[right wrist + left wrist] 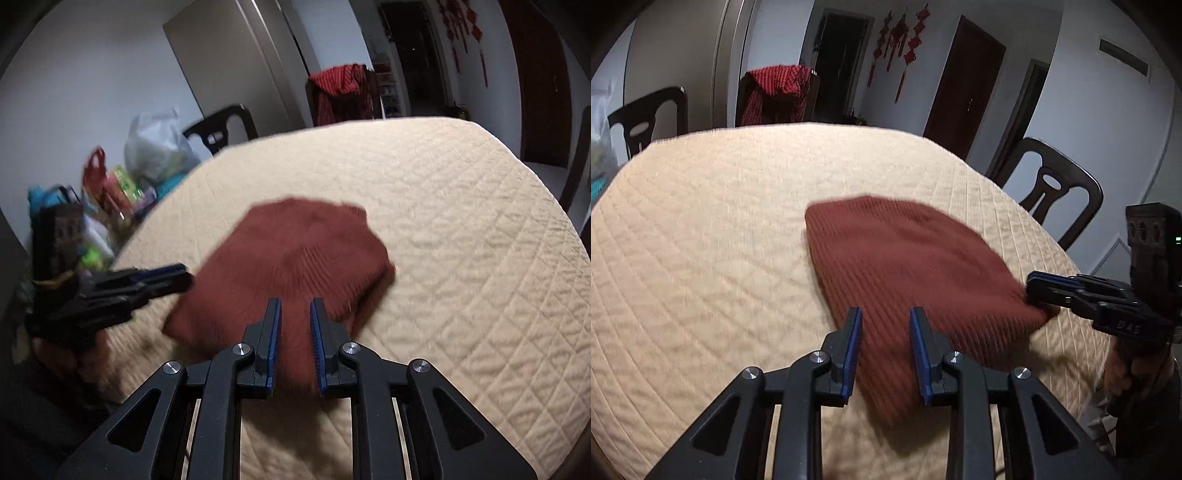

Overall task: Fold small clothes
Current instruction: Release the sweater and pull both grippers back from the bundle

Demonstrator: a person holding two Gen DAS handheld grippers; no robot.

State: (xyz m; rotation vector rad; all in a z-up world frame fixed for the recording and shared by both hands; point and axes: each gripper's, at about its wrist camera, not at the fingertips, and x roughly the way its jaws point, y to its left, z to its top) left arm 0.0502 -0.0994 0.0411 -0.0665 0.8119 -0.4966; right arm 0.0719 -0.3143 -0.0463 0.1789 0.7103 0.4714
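So I've got a rust-red knit piece (905, 273) lying flat on the quilted desk (701, 240), a bit toward my side, and it already looks like it's been doubled over at least once, though both views are smeared with motion blur so I can't swear to it. Left gripper (885, 321) hangs over the near left edge of the knit with its jaws parted to a medium gap and nothing between them. Right gripper (295, 314) is over on the right end, jaws set a little narrower but also holding nothing; from the left camera its tips look like they're touching or nearly touching the right corner, can't tell which. My read is I'm lining up the next fold, so the trick is to get both grippers onto matching corners of the same edge before closing. I'd pinch all the layers, not just the top one, since ribbed knit likes to slide apart. Lift low, carry both sides over evenly, and lay the edge down square so it doesn't bunch.
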